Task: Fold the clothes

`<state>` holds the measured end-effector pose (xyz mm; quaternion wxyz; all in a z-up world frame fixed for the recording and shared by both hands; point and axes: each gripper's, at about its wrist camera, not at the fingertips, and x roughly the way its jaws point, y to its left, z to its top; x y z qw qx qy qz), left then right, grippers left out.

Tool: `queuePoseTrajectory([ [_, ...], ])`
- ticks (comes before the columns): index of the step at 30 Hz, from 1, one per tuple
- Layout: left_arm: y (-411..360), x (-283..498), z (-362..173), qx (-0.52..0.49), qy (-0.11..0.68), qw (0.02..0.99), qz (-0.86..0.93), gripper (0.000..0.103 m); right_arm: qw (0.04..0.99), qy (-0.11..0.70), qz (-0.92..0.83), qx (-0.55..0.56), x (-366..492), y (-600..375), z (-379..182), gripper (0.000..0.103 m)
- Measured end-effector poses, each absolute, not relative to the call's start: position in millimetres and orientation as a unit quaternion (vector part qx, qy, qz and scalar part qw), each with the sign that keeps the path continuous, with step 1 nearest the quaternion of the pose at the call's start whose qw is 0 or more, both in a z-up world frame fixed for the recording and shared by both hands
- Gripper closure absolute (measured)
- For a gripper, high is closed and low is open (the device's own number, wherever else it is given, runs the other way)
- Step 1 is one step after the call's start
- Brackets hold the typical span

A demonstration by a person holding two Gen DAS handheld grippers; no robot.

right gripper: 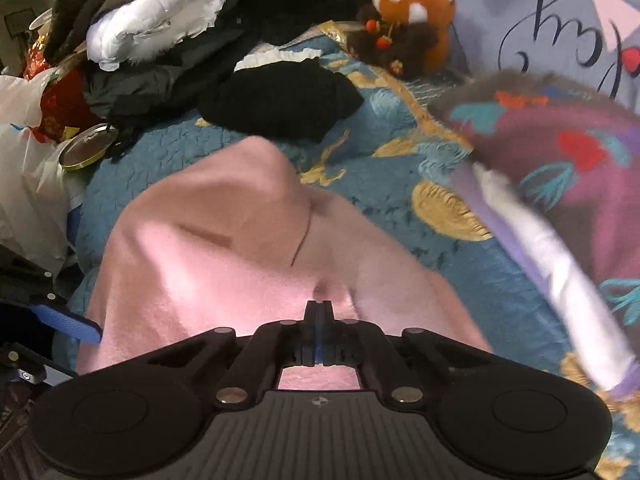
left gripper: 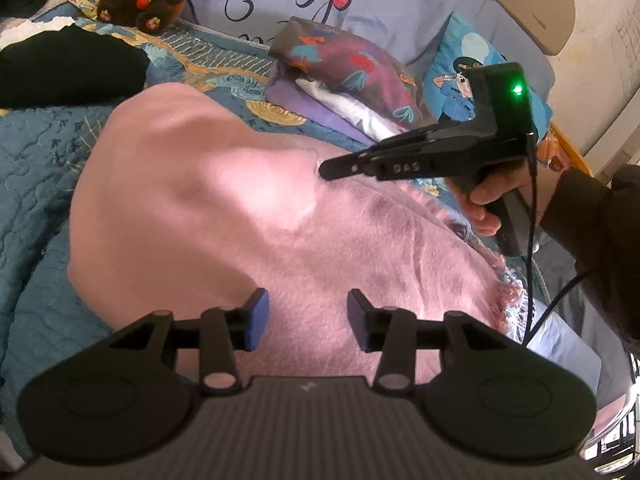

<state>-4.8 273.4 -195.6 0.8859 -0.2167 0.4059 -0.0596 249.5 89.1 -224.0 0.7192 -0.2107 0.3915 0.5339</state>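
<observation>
Right fingers: as we read both views, our right gripper (right gripper: 319, 307) has its jaws pressed flat together with the tip down on the pink garment (right gripper: 224, 248); we cannot tell whether a pinch of cloth is caught between them.
Left fingers: we see our left gripper (left gripper: 308, 316) with its blue pads (left gripper: 258, 318) parted and nothing between them, hovering above the near part of the garment.
Step in hand: we judge it a mid-fold, with our right gripper working at a crease near the middle of the cloth.
Next move: we think it calls for a sure hold at the crease, then carrying that layer across while our left side steadies the near edge.
Garment: pink, fuzzy and thick like fleece, lying in a rounded heap with soft ridges; a frayed fringe (left gripper: 510, 292) shows at one edge.
Where it lies: on the teal quilted bedspread (right gripper: 400, 208), stitched with gold swirls.
Around it: a floral folded pile (left gripper: 352, 76), a black garment (right gripper: 288, 96), and a plush toy (right gripper: 412, 16), all apart from the pink cloth.
</observation>
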Motion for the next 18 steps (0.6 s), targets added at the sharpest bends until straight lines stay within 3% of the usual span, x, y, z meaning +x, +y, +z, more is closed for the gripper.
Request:
queuePoseTrajectory([
  [5, 271.0, -5.2, -196.3, -0.216, 0.406, 0.886, -0.063, 0.056, 0.72, 0.383, 0.53, -0.233, 250.2, 84.3, -212.6, 0.101],
  [8, 269.9, -6.5, -196.3, -0.216, 0.406, 0.885, -0.066, 0.056, 0.719, 0.365, 0.539, -0.244, 249.3, 94.6, -219.8, 0.082],
  [9, 269.4, -6.9, -196.0, -0.215, 0.406, 0.886, -0.068, 0.056, 0.717, 0.357, 0.543, -0.252, 247.6, 98.7, -223.7, 0.065],
  [10, 268.8, -7.2, -195.9, -0.213, 0.405, 0.886, -0.069, 0.056, 0.714, 0.356, 0.546, -0.258, 247.4, 103.1, -227.9, 0.06],
  [15, 268.4, -6.7, -197.1, -0.213, 0.406, 0.886, -0.07, 0.056, 0.691, 0.399, 0.547, -0.253, 261.6, 119.4, -251.5, 0.06],
  [17, 267.9, -5.8, -197.2, -0.211, 0.406, 0.886, -0.07, 0.056, 0.685, 0.414, 0.55, -0.238, 265.3, 120.6, -253.4, 0.074],
  [18, 267.6, -5.4, -197.2, -0.21, 0.406, 0.887, -0.07, 0.056, 0.685, 0.411, 0.552, -0.239, 264.0, 120.0, -250.4, 0.098],
])
